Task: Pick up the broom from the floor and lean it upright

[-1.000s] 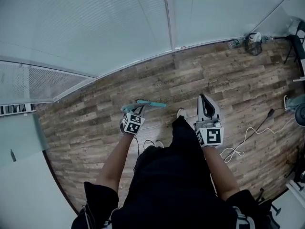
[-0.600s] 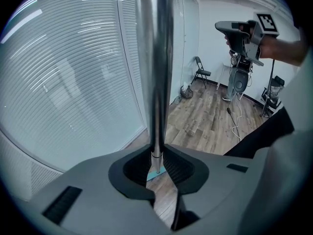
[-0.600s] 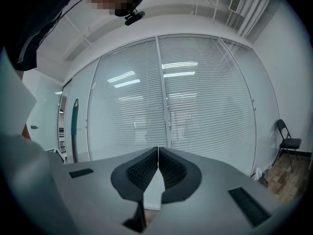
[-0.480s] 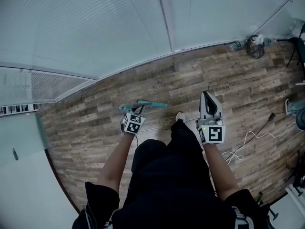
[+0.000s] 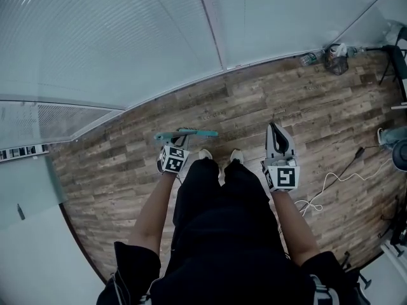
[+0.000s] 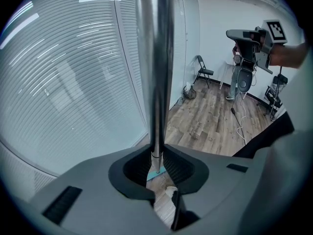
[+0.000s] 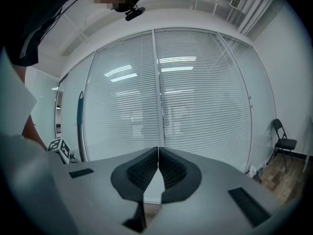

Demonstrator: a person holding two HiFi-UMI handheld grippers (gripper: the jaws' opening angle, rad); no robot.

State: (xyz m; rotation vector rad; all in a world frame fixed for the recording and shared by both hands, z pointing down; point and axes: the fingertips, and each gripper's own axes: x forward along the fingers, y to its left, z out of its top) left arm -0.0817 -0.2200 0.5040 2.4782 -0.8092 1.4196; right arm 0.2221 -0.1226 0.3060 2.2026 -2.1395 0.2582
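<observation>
So: broom up in 1 grip, nothing leaned yet

Left gripper (image 6: 156, 159) has its jaws clamped on the broom (image 6: 155, 77) pole. The pole rises steeply past the fingers. The teal broom head (image 5: 186, 133) sits just beyond the fingertips, low by the floor; can't tell if it touches the boards. Right gripper (image 7: 157, 153) has its fingers pressed together on nothing. It's aimed at the glass wall (image 7: 205, 102), well off to the side of the pole.

Risks, my read:
- Pole looks like smooth metal, held at 1 point only. Any slack in the clamp and it slides through the pads or swings about them.
- Glass plus wood floor (image 5: 267, 100) = 2 slick contacts. Lean it too shallow and the head skates away from the wall, and the broom drops.
- Let the top fall the last bit and it raps the glass.
- Shoes (image 5: 205, 153) are just behind the head; a step forward could kick it.
- Right gripper closed, so no quick second catch.
</observation>
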